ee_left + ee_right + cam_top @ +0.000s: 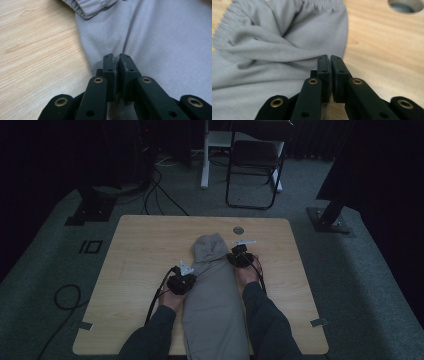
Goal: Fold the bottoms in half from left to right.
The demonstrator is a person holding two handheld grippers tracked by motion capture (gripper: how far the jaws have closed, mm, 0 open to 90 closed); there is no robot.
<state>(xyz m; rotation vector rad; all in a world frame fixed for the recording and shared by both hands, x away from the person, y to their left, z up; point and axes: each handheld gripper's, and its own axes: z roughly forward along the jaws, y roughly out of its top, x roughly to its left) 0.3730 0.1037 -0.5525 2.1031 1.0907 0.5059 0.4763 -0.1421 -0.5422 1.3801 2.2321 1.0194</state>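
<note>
Grey garment point(212, 290) runs lengthwise away from the person; left gripper point(181, 282) and right gripper point(241, 257) pinch its opposite edges (jaws clamped on cloth).

High view: overhead, facing forward and down across whole table point(150, 250). Left and right gripper views: close, low, along own jaws. All three share grey garment point(212, 290) point(160, 42) point(274, 50) and tabletop.

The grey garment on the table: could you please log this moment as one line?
grey garment: lengthwise on table | left claw: shut on its left edge | right claw: shut on its right edge
</note>
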